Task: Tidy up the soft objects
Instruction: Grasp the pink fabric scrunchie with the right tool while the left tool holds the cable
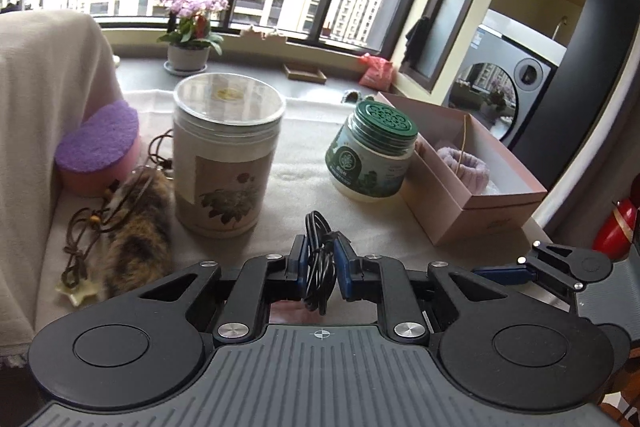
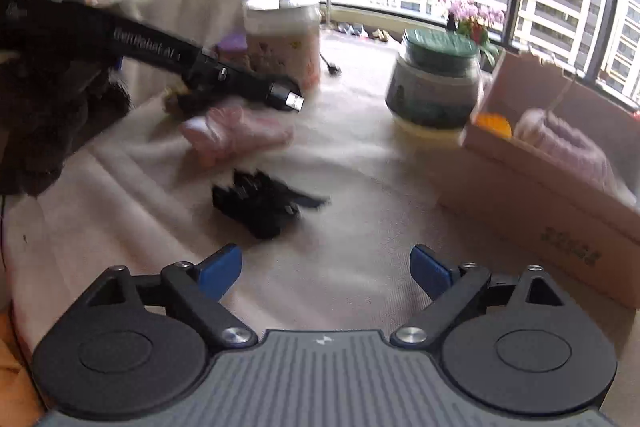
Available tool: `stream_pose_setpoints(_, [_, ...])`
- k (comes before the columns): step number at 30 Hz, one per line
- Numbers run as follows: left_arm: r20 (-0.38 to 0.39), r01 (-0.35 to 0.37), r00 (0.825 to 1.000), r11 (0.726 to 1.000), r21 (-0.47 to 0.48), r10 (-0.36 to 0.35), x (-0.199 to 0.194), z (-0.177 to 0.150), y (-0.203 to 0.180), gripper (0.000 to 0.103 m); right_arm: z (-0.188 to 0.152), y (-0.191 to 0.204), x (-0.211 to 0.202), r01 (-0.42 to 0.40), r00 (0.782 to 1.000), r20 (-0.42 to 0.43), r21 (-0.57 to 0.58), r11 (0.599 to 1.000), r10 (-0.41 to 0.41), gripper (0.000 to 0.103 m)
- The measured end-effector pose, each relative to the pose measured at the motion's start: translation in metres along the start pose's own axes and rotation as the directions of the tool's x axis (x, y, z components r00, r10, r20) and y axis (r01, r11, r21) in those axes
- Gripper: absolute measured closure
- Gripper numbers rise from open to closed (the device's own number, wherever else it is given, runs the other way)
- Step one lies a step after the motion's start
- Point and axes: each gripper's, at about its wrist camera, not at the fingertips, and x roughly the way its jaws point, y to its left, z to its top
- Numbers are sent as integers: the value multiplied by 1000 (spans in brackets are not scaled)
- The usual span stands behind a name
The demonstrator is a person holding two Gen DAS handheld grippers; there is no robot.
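The left tongs (image 1: pixel 320 263) are clenched on a coiled black cable (image 1: pixel 319 259), held above the cloth-covered surface (image 1: pixel 304 195) in front of a tall tin (image 1: pixel 226 155) and a green-lidded jar (image 1: pixel 372 155). The right tongs (image 2: pixel 325 273) are released, hovering over the surface (image 2: pixel 360 227) beside the pink box (image 2: pixel 552 179), which holds a lilac soft roll (image 2: pixel 572 151). A purple sponge (image 1: pixel 98 147) and a furry toy (image 1: pixel 138 227) lie left of the tin.

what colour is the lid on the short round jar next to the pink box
Dark green, with an embossed pattern on the jar lid; it shows best in the left wrist view.
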Motion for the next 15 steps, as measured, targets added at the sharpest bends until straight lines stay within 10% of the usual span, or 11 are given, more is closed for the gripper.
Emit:
stream_pose_setpoints(10, [45,-123,991,992,-21,124,-21,7,20,84,69,50,70,-135,991,-30,-29,990,134,13])
stream_pose_setpoints(13, [43,-120,992,992,-28,121,-23,4,25,84,77,56,90,-128,990,-65,-25,991,126,36])
stream_pose_setpoints(15, [44,-113,993,993,-31,114,-24,2,27,84,80,60,89,-114,992,-67,-51,992,110,68])
